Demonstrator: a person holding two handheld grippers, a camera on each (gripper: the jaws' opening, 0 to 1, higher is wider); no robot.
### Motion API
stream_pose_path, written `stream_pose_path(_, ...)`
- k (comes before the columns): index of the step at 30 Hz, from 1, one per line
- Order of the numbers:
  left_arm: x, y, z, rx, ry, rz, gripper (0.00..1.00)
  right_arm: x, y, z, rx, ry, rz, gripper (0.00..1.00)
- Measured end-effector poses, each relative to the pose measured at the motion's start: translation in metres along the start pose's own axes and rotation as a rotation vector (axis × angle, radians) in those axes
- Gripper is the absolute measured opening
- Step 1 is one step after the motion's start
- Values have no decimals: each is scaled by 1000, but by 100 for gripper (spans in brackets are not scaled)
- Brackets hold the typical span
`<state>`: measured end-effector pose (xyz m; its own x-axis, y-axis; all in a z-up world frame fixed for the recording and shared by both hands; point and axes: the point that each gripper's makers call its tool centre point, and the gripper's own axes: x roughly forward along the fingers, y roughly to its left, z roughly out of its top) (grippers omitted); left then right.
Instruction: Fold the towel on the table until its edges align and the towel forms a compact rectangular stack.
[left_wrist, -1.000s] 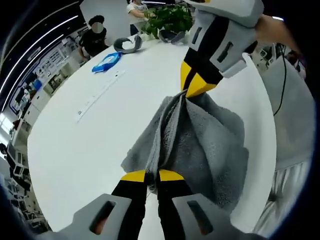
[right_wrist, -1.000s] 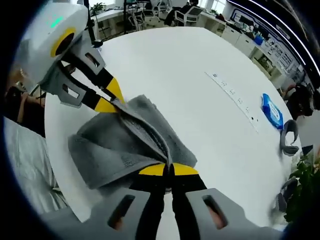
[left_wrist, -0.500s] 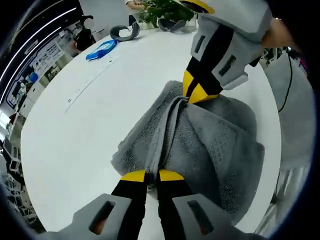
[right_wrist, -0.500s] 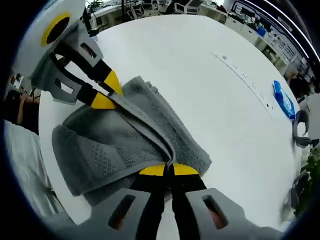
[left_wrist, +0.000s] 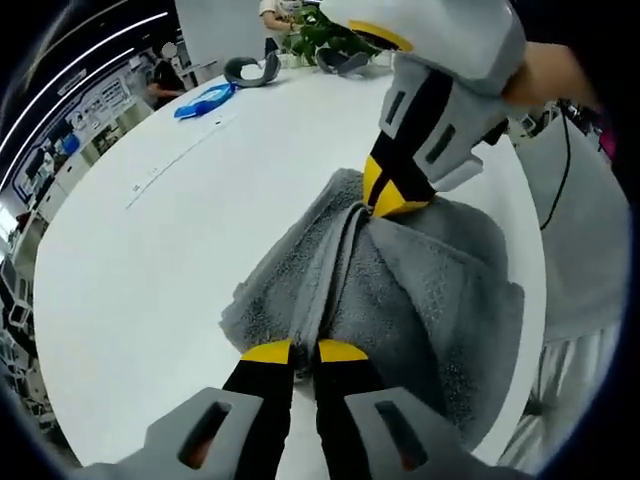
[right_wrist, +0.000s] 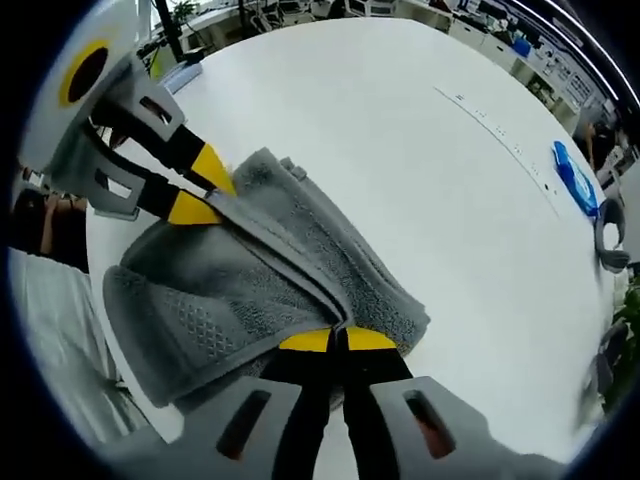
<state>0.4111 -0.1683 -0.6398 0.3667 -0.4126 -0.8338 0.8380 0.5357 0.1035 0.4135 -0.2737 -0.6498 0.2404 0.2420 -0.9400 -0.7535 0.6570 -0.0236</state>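
Now | both hand-held grippers clamp towel (left_wrist: 400, 290) | left gripper view: plant (left_wrist: 325, 35)

Both views sit low and close over the grey towel (left_wrist: 400, 290) (right_wrist: 250, 290), facing each other from opposite ends, sharing towel and white counter (left_wrist: 150, 270) (right_wrist: 400, 150).

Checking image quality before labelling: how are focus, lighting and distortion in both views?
Left gripper view: towel weave sharp, light even, table edge bowed by the fisheye, far office soft. Right gripper view: towel texture crisp, table bright white without harsh glare, edges curved.
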Motion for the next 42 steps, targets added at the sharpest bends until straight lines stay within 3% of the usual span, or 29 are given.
stream_pose_path(6,-14,-6,2,-60,-39,25,11,-1,8,-5,3,1,1,0)
stream_pose_path(7,-23,-7,7,-60,-78,38,12,-1,8,-5,5,1,0,0)
stream_pose_path(13,-51,-17,10,-49,-158,56,17,-1,8,-5,9,10,-3,0)
stream_pose_path(17,-68,-36,19,18,-259,42,24,-1,7,-5,26,7,7,0)
stream_pose_path(23,-78,-70,25,83,-331,-11,36,0,7,-4,37,8,15,0)
stream_pose_path(25,-79,-83,29,145,-365,-21,40,0,8,-4,36,8,16,0)
stream_pose_path(28,-72,-105,28,205,-382,-50,47,0,8,-4,31,9,12,0)
stream_pose_path(32,-57,-119,23,258,-348,-69,52,0,7,-4,31,8,8,0)
stream_pose_path(37,-39,-117,15,280,-296,-69,46,0,7,-4,36,4,15,0)
stream_pose_path(42,-39,-108,17,259,-302,-52,33,0,7,-5,38,-1,18,0)
